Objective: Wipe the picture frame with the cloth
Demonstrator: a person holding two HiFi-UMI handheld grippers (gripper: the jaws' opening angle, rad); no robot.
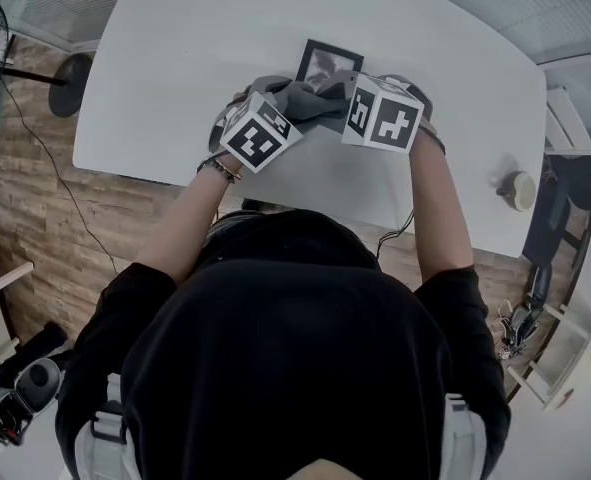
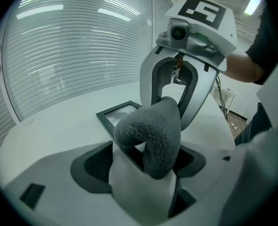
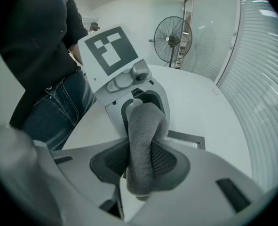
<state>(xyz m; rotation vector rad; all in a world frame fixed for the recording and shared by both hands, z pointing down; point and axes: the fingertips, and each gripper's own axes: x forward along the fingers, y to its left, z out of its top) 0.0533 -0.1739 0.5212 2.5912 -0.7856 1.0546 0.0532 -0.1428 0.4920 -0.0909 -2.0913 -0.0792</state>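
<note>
White worktop [image 1: 175, 68] stands over a plank floor [image 1: 45, 218], with ribbed blinds [image 2: 73, 55] behind. A fan [image 3: 173, 36] stands well out beyond the left claw [image 2: 146, 161], and the head view cuts it off at the edge.

The left cube [image 1: 260, 133] carries black-and-white square markers, patterns rather than letters. The left claw's jaws stand part open. One end of the grey cloth [image 2: 150, 126] hangs down between them, against the right-hand pad, with a gap on the other side. I cannot tell whether that end is pinched.

The picture frame [image 1: 327, 65] lies flat just ahead of both claws. It is black-edged, its near corner is hidden under the cloth, and its picture is too blurred to make out.

The cloth spans from one claw to the other. The right claw [image 3: 141, 166] has its jaws closed firmly on it, a thick fold squeezed between the dark pads. The right cube [image 1: 383, 113] shows the same kind of markers.

A small cup [image 1: 520, 190] sits well to the right of the right claw, near the worktop's edge.
</note>
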